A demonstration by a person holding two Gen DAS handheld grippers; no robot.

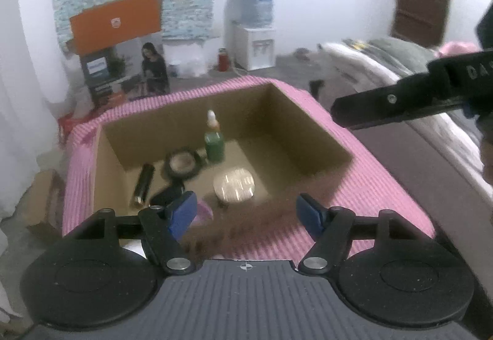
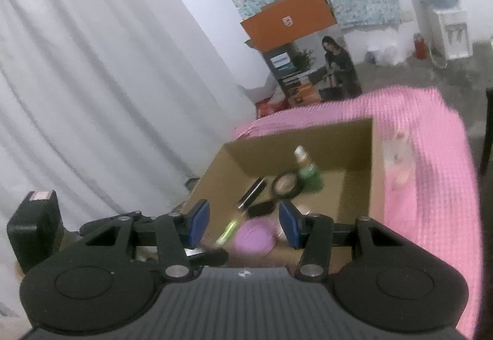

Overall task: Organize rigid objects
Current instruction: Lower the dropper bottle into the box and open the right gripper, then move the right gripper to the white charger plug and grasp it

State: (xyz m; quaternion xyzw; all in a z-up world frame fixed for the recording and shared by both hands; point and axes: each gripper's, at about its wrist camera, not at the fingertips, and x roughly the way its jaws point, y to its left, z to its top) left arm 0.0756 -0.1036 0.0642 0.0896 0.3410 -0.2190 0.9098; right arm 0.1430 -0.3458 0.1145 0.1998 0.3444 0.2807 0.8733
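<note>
An open cardboard box [image 1: 101,161] [image 2: 212,180] sits on a pink ribbed mat [image 1: 369,192] [image 2: 431,186]. Inside stand a green bottle [image 1: 214,143] [image 2: 311,173] with a white cap, a round black-rimmed compact [image 1: 181,163] [image 2: 285,184], a dark tube [image 1: 143,183] [image 2: 252,193], a small black item [image 1: 166,195], a round silvery lid [image 1: 234,186], a purple round piece [image 2: 252,236] and a yellow-green stick [image 2: 226,232]. My left gripper [image 1: 248,212] hovers open over the box's near edge, holding nothing. My right gripper [image 2: 243,224] is open above the box's near corner, also holding nothing.
A printed appliance carton [image 1: 123,72] with an orange flap stands behind the box. Farther back are a water dispenser [image 1: 254,32] and a red bottle [image 1: 222,59]. A bed with bedding [image 1: 385,59] lies right, a white curtain [image 2: 92,78] left. A pale clear item [image 2: 399,158] rests on the mat.
</note>
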